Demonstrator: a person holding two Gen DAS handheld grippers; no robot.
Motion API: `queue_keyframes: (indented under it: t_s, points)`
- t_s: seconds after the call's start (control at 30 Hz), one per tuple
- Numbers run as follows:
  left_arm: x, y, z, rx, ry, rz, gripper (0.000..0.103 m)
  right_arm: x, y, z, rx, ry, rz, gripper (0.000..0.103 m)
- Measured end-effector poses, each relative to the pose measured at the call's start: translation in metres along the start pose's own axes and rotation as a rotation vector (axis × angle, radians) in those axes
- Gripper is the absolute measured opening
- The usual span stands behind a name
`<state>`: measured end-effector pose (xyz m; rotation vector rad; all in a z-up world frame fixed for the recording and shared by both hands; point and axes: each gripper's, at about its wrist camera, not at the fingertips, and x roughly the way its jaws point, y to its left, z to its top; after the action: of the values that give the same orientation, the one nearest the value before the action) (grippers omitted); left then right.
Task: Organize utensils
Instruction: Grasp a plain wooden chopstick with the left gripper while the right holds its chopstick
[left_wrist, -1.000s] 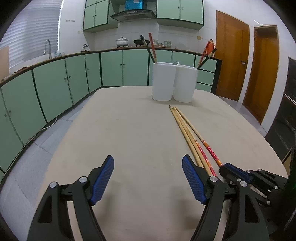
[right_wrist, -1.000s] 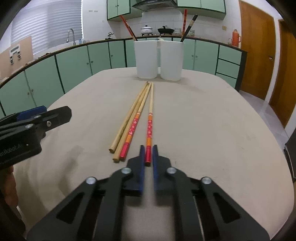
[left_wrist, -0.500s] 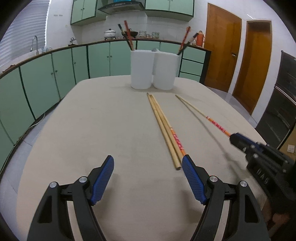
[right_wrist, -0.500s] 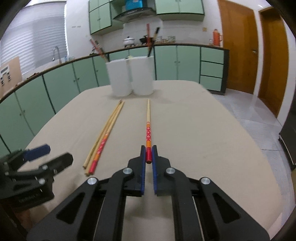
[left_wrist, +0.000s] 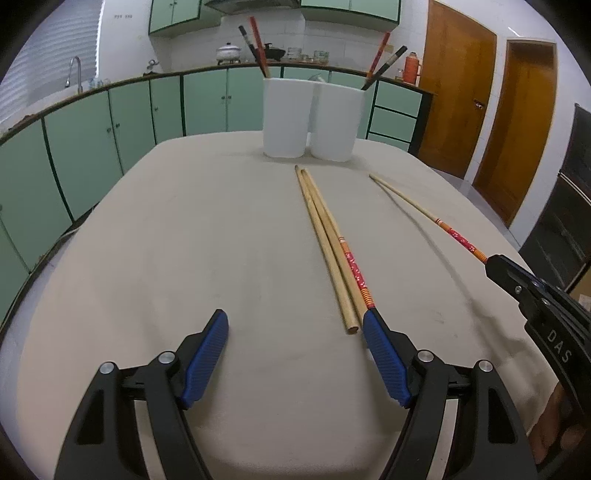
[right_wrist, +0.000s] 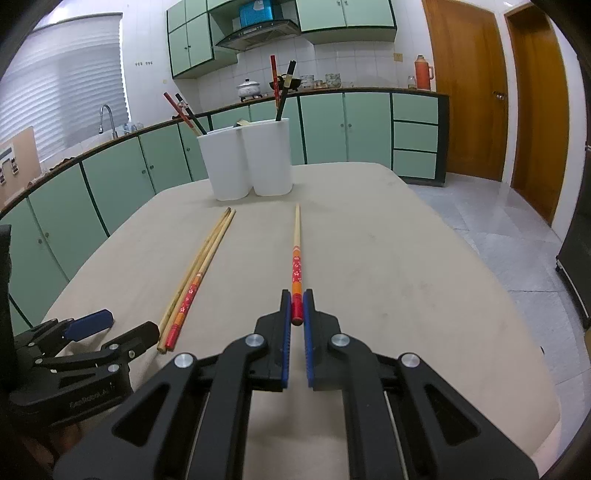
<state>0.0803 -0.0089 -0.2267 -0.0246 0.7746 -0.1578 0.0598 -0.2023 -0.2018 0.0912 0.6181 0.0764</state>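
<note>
My right gripper (right_wrist: 296, 299) is shut on the red end of a red-and-orange patterned chopstick (right_wrist: 296, 258) and holds it above the table, pointing at the two white holders (right_wrist: 245, 162). The held chopstick (left_wrist: 424, 212) also shows in the left wrist view. My left gripper (left_wrist: 295, 325) is open and empty, low over the table's near edge. Two chopsticks (left_wrist: 328, 240), one plain wood and one red-patterned, lie side by side on the table, their near ends beside the left gripper's right finger (left_wrist: 384, 358). The holders (left_wrist: 314, 118) hold several chopsticks.
The beige table (left_wrist: 184, 240) has rounded edges. Green kitchen cabinets (left_wrist: 110, 122) run behind it and wooden doors (left_wrist: 458, 85) stand at the right. The right gripper's body (left_wrist: 535, 295) sits at the table's right edge.
My right gripper has lifted the patterned chopstick away from the other two and carried it to the right. The left gripper has shifted so the two lying chopsticks are near its right finger.
</note>
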Motion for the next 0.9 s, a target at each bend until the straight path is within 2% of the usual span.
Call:
queue_keyframes:
  t_s: [0.3, 0.47, 0.53, 0.57, 0.63, 0.9]
  points:
    - [0.007, -0.009, 0.000, 0.048, 0.024, 0.057, 0.073, -0.001, 0.000, 0.000, 0.016, 0.002, 0.005, 0.005]
    - [0.006, -0.007, 0.001, 0.036, 0.003, 0.047, 0.048, -0.004, 0.002, 0.000, 0.018, -0.009, 0.007, 0.005]
    - [0.005, -0.010, 0.001, 0.044, -0.006, 0.040, 0.032, -0.006, 0.002, 0.000, 0.018, -0.014, 0.007, 0.005]
    - [0.005, -0.010, 0.001, 0.047, -0.009, 0.037, 0.028, -0.007, 0.002, 0.001, 0.018, -0.017, 0.007, 0.005]
    - [0.005, -0.011, 0.002, 0.048, -0.014, 0.008, 0.008, -0.009, 0.002, 0.001, 0.016, -0.022, 0.005, 0.005]
    - [-0.009, -0.010, 0.010, 0.030, -0.071, -0.029, 0.007, -0.014, 0.008, 0.005, -0.009, -0.044, -0.003, 0.005]
